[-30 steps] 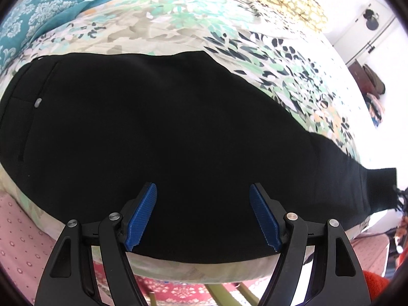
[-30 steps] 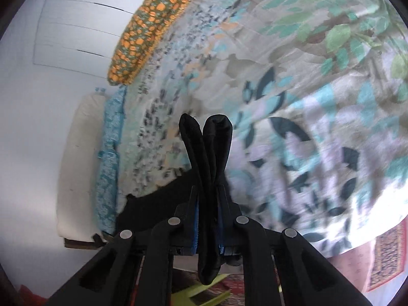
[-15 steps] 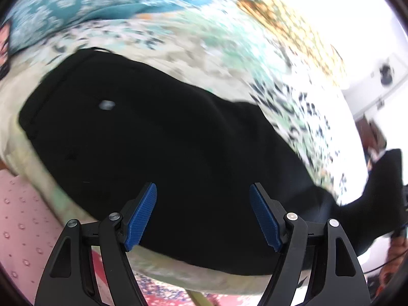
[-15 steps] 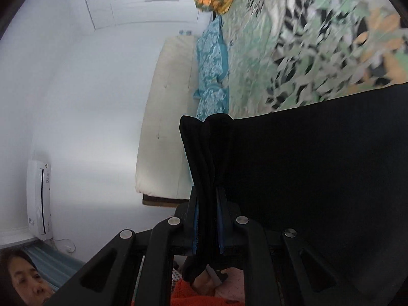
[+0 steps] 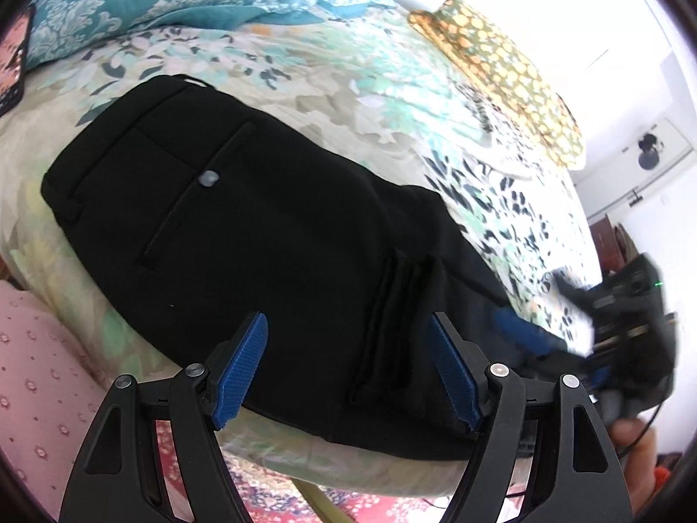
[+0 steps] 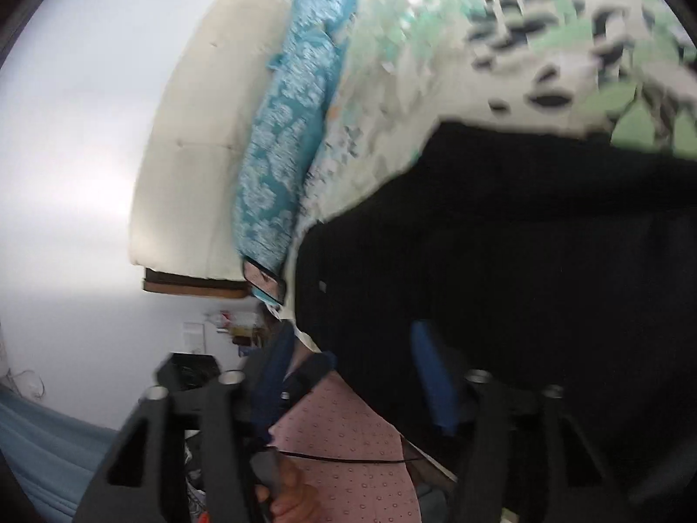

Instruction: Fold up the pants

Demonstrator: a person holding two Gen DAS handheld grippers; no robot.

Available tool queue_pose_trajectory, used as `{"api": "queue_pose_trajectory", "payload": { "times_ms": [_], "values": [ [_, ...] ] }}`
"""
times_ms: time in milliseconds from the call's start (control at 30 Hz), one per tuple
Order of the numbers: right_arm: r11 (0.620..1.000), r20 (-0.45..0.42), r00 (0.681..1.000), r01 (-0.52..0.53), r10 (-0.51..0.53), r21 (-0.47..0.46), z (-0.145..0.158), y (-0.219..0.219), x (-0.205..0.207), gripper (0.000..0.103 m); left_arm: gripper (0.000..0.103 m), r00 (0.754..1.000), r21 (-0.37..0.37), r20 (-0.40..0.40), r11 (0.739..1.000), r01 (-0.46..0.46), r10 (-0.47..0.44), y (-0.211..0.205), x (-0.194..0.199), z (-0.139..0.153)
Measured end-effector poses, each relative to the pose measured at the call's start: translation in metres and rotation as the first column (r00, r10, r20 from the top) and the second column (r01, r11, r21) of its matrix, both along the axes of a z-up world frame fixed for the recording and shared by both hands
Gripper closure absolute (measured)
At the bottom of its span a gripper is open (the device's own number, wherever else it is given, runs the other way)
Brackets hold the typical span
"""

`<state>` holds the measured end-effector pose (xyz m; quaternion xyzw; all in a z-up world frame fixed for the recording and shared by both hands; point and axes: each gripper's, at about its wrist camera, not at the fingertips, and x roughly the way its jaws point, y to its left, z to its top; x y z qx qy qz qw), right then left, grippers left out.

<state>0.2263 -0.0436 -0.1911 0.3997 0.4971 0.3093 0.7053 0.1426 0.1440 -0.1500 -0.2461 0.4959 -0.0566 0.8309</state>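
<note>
Black pants (image 5: pixel 279 235) lie folded over on the floral bedsheet (image 5: pixel 392 100), waistband toward the teal pillow (image 5: pixel 143 4), back pocket w/ a pale button (image 5: pixel 208 178) facing up; leg cuffs lie doubled back on top near the bed's front edge. Left gripper (image 5: pixel 348 370) hovers just over the pants, blue pads spread wide, nothing btwn them. Right gripper (image 6: pixel 348 379), blurred, jaws opening, pads apart w/ no cloth pinched; black fabric sits right ahead of it. In the left wrist view the right gripper shows at the right edge beside the cuffs. Orange-patterned pillow (image 5: pixel 501 74) at the far side of the bed. Pink dotted cloth (image 5: pixel 39 383) below the bed edge.
</note>
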Motion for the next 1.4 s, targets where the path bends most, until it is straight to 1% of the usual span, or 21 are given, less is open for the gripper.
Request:
{"api": "queue_pose_trajectory", "payload": {
  "times_ms": [67, 167, 200, 267, 300, 333, 367, 400, 467, 500, 567, 600, 700, 733, 867, 933, 1000, 1033, 1167, 1300, 1400],
  "values": [
    [0.997, 0.086, 0.996, 0.011, -0.004, -0.083, 0.021, -0.031, -0.012, 0.036, 0.027, 0.999, -0.026, 0.008, 0.999, 0.040, -0.040, -0.007, 0.001, 0.000],
    [0.955, 0.185, 0.982, 0.087, -0.034, -0.284, 0.046, -0.092, -0.049, 0.036, 0.041, 0.986, -0.015, 0.048, 0.987, 0.161, -0.160, -0.036, 0.006, 0.007],
    [0.926, 0.204, 0.978, 0.123, -0.051, -0.356, 0.051, -0.109, -0.060, 0.036, 0.044, 0.971, 0.018, 0.072, 0.973, 0.228, -0.229, -0.054, 0.010, 0.011],
    [0.832, 0.243, 0.970, 0.160, -0.031, -0.532, 0.058, -0.138, -0.074, 0.036, 0.048, 0.942, 0.085, 0.107, 0.947, 0.309, -0.317, -0.081, 0.016, 0.018],
    [0.785, 0.249, 0.968, 0.155, 0.000, -0.600, 0.058, -0.145, -0.078, 0.036, 0.052, 0.917, 0.136, 0.127, 0.922, 0.362, -0.379, -0.101, 0.021, 0.020],
    [0.749, 0.257, 0.966, 0.140, 0.041, -0.648, 0.057, -0.149, -0.083, 0.036, 0.054, 0.900, 0.159, 0.127, 0.904, 0.396, -0.417, -0.113, 0.024, 0.018],
    [0.736, 0.263, 0.961, 0.116, 0.086, -0.666, 0.055, -0.150, -0.088, 0.036, 0.056, 0.886, 0.174, 0.116, 0.887, 0.427, -0.449, -0.124, 0.028, 0.015],
    [0.738, 0.263, 0.956, 0.087, 0.127, -0.670, 0.049, -0.147, -0.092, 0.036, 0.059, 0.872, 0.193, 0.071, 0.864, 0.465, -0.485, -0.137, 0.033, 0.003],
    [0.740, 0.225, 0.952, -0.002, 0.207, -0.673, 0.027, -0.146, -0.102, 0.037, 0.062, 0.865, 0.220, -0.025, 0.841, 0.494, -0.501, -0.147, 0.038, -0.020],
    [0.718, 0.179, 0.954, -0.051, 0.241, -0.695, 0.009, -0.140, -0.107, 0.037, 0.066, 0.858, 0.238, -0.100, 0.826, 0.512, -0.503, -0.148, 0.039, -0.040],
    [0.637, 0.068, 0.957, -0.134, 0.282, -0.759, -0.027, -0.135, -0.117, 0.038, 0.069, 0.855, 0.270, -0.079, 0.815, 0.513, -0.513, -0.147, 0.035, -0.044],
    [0.643, 0.097, 0.956, -0.109, 0.276, -0.758, -0.030, -0.137, -0.121, 0.038, 0.069, 0.852, 0.277, -0.083, 0.810, 0.517, -0.516, -0.146, 0.034, -0.041],
    [0.719, 0.117, 0.974, -0.062, 0.196, -0.692, -0.009, -0.155, -0.119, 0.039, 0.068, 0.865, 0.272, -0.074, 0.824, 0.497, -0.497, -0.139, 0.031, -0.039],
    [0.735, 0.159, 0.969, -0.034, 0.191, -0.678, 0.003, -0.158, -0.118, 0.039, 0.068, 0.867, 0.263, -0.071, 0.829, 0.493, -0.493, -0.137, 0.029, -0.039],
    [0.738, 0.235, 0.952, 0.014, 0.197, -0.675, 0.030, -0.157, -0.091, 0.039, 0.053, 0.868, 0.226, -0.069, 0.839, 0.494, -0.492, -0.134, 0.030, -0.038],
    [0.748, 0.203, 0.967, 0.020, 0.154, -0.663, 0.016, -0.160, -0.075, 0.039, 0.049, 0.865, 0.235, -0.070, 0.834, 0.499, -0.497, -0.138, 0.031, -0.039],
    [0.736, 0.075, 0.992, -0.025, 0.103, -0.676, -0.021, -0.161, -0.053, 0.039, 0.046, 0.858, 0.255, -0.069, 0.822, 0.508, -0.509, -0.143, 0.029, -0.039],
    [0.746, 0.070, 0.994, -0.016, 0.083, -0.666, -0.029, -0.164, -0.052, 0.041, 0.045, 0.853, 0.267, -0.069, 0.814, 0.516, -0.518, -0.146, 0.027, -0.039],
    [0.734, 0.148, 0.987, 0.050, 0.068, -0.677, 0.004, -0.162, -0.069, 0.042, 0.042, 0.843, 0.305, -0.070, 0.793, 0.527, -0.533, -0.150, 0.021, -0.038],
    [0.727, 0.201, 0.964, 0.013, 0.172, -0.687, 0.034, -0.147, -0.116, 0.042, 0.035, 0.858, 0.261, -0.069, 0.821, 0.508, -0.509, -0.145, 0.021, -0.034],
    [0.751, 0.149, 0.975, -0.028, 0.167, -0.660, 0.019, -0.138, -0.149, 0.038, 0.028, 0.872, 0.219, -0.073, 0.845, 0.488, -0.485, -0.143, 0.025, -0.035]
  ]
}}
